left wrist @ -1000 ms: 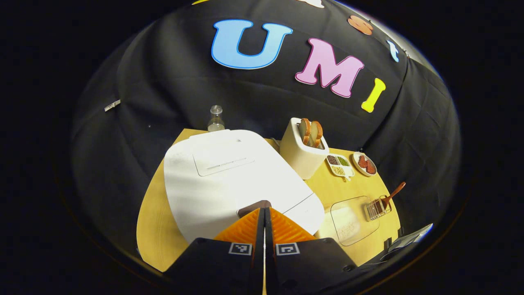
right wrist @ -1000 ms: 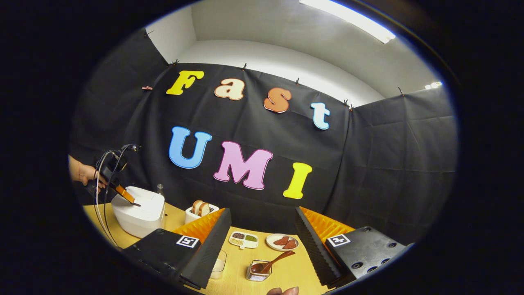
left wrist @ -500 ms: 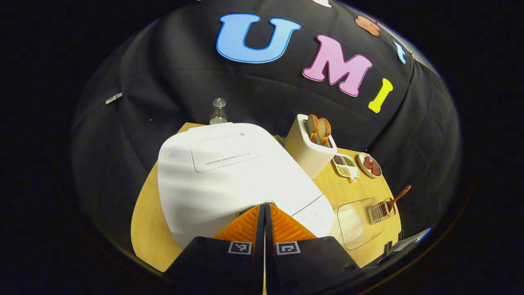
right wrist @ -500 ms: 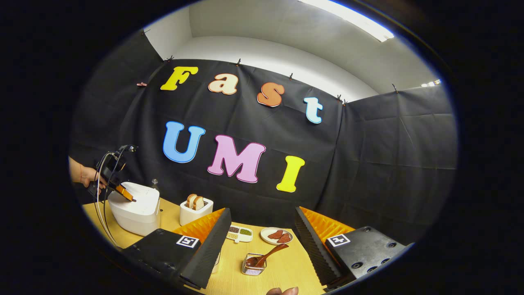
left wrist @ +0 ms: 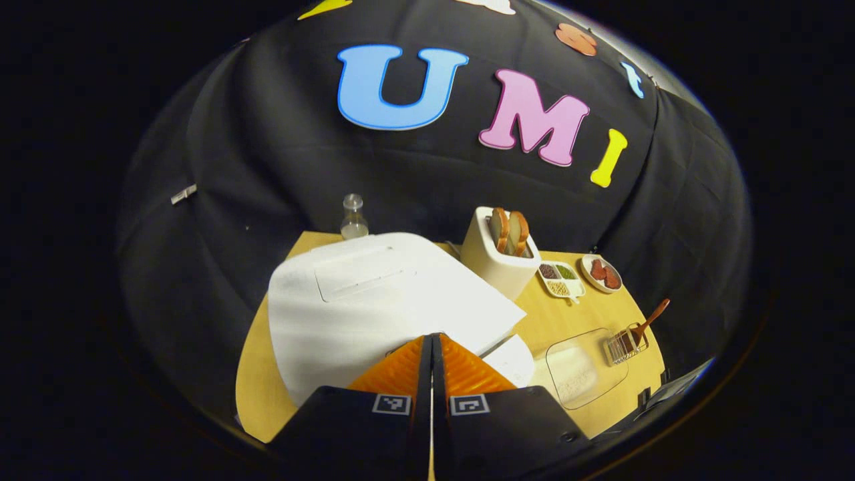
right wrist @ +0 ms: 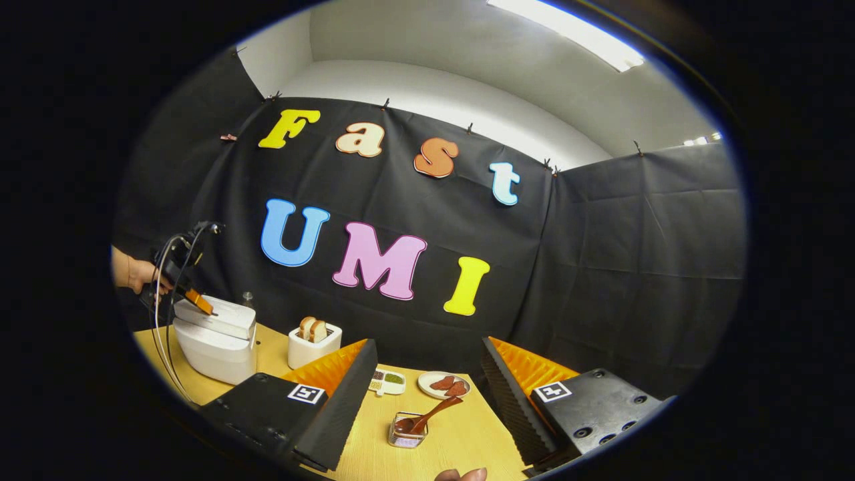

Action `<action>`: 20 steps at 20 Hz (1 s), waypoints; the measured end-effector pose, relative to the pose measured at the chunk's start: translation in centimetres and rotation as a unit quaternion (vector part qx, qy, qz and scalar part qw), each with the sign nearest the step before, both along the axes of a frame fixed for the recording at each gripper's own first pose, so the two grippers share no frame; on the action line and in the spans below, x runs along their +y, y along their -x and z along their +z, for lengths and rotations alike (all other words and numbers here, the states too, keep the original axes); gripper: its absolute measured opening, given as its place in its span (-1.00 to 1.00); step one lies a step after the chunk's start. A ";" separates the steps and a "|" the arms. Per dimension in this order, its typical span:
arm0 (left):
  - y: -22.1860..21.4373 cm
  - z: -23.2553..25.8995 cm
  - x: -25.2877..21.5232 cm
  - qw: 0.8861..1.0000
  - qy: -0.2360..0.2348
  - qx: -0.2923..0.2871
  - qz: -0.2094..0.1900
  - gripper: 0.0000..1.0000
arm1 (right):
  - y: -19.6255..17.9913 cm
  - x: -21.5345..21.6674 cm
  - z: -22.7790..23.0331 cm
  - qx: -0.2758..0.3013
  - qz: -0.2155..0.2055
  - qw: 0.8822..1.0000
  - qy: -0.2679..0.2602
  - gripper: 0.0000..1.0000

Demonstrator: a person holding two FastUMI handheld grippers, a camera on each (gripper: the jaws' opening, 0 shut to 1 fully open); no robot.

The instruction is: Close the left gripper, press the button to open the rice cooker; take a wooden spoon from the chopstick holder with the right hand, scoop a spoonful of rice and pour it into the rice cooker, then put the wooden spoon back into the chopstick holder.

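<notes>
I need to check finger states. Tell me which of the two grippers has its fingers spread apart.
The right gripper: its fingers stand wide apart above the wooden table. The left gripper has its fingers pressed together over the white rice cooker.

Rice cooker lid [right wrist: 224, 319] now ajar.

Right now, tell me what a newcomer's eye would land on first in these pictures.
The white rice cooker at the table's left, its lid lifted a crack above the body, with the shut left gripper just over its front edge. Then the wooden spoon leaning in the holder, between the right gripper's spread fingers.
</notes>
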State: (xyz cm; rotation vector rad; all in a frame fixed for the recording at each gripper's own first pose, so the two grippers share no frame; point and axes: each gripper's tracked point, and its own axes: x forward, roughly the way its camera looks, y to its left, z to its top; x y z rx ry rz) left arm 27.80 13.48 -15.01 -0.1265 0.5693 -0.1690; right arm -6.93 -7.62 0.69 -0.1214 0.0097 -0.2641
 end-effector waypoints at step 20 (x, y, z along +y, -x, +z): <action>11.4 14.9 -2.0 0.952 -0.021 -0.293 0.085 0.89 | 0.7 -7.4 -9.7 0.084 0.003 0.987 -0.136 0.95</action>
